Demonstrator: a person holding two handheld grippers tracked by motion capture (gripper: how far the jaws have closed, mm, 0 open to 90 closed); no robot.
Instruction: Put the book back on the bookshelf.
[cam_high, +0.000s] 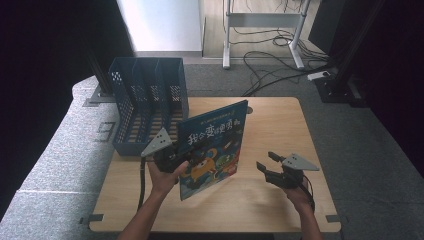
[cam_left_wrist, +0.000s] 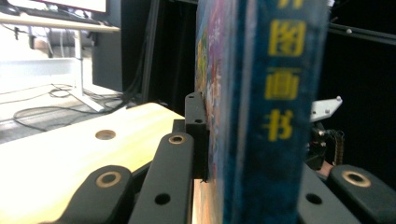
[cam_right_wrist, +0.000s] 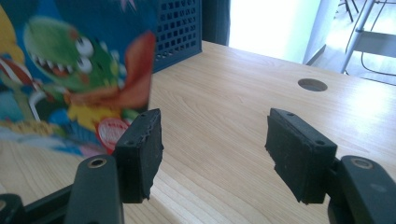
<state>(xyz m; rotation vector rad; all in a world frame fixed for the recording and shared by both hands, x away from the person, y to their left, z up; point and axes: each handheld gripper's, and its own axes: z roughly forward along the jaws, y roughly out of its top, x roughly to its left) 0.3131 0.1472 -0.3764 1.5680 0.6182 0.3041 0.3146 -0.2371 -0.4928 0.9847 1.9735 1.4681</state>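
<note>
Grey carpet surrounds a pale wooden bench (cam_high: 270, 125), with cables trailing across the floor behind it. At the bench's far left corner stands a blue perforated file rack (cam_high: 145, 100) with several upright slots. Just in front of the rack, the left hand-held gripper (cam_high: 170, 156) holds a colourful picture book (cam_high: 215, 142) upright and tilted, its lower edge near the bench top. In the left gripper view the jaws are pressed against both covers of the book (cam_left_wrist: 261, 116), pinching it near the spine. The right hand-held gripper (cam_high: 270, 162) hovers low over the bench, apart from the book on its right side. In the right gripper view its jaws are spread wide with nothing between them, bare wood beneath.
</note>
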